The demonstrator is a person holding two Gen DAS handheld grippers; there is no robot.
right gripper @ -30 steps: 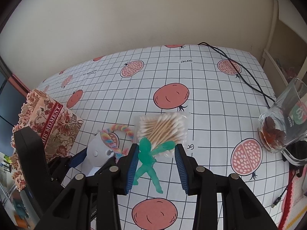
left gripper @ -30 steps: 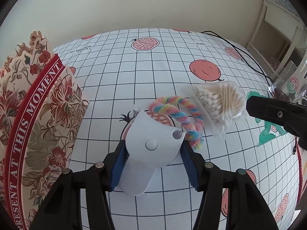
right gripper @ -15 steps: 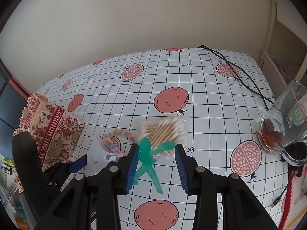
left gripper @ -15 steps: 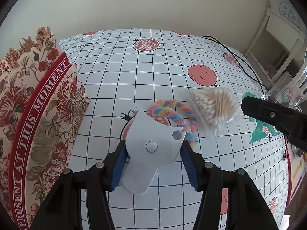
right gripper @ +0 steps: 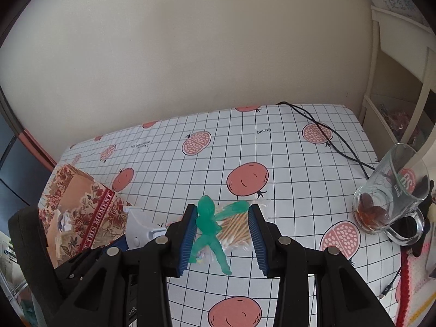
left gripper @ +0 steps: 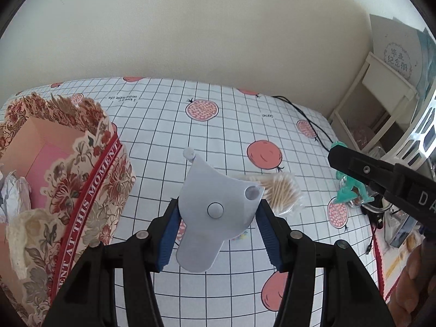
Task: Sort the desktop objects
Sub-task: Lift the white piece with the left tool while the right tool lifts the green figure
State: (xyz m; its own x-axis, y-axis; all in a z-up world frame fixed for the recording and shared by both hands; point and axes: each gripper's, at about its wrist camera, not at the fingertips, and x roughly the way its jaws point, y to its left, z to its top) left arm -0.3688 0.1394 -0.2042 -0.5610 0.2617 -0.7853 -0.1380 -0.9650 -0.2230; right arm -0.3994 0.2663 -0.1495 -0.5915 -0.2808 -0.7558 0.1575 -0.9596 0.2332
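Both grippers have risen off the checked cloth [left gripper: 152, 125], my left gripper [left gripper: 218, 226] half-open clamping the grey plastic piece [left gripper: 215, 209], right gripper [right gripper: 222, 234] narrower on the green figure [right gripper: 209, 229]; next I carry both over the floral box [left gripper: 81, 190], beside my left load.

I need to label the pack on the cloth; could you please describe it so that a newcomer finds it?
On the checked tablecloth, look just below the plain orange fruit print. The clear pack of cotton swabs lies flat there, the only bundle of pale sticks.
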